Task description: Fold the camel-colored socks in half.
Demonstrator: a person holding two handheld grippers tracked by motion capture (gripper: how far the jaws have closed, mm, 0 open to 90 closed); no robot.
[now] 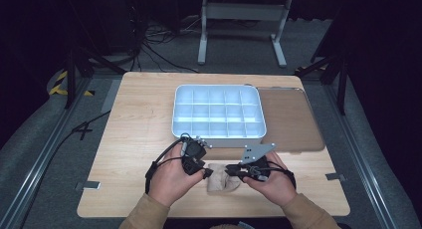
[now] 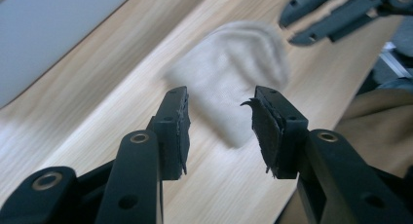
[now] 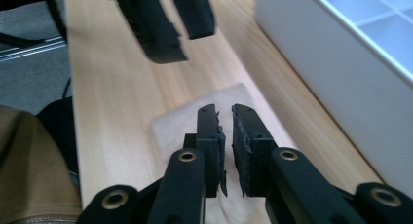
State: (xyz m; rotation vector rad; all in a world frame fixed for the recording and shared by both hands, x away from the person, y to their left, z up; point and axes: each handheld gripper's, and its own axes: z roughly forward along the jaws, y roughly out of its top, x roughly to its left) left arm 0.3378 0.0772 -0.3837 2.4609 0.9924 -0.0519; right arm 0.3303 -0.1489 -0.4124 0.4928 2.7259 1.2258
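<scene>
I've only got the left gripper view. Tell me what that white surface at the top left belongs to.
Observer: It's the side wall of a white tray. The high view shows it divided into many small compartments, and they all look empty.
Operator: Now report how the right gripper's jaws stand. It's off in my corner and I can't judge them.
Observer: In the right gripper view, the right gripper has its jaws nearly together with a narrow gap left. Nothing is between them, and they sit above the beige cloth without pinching it.
</scene>
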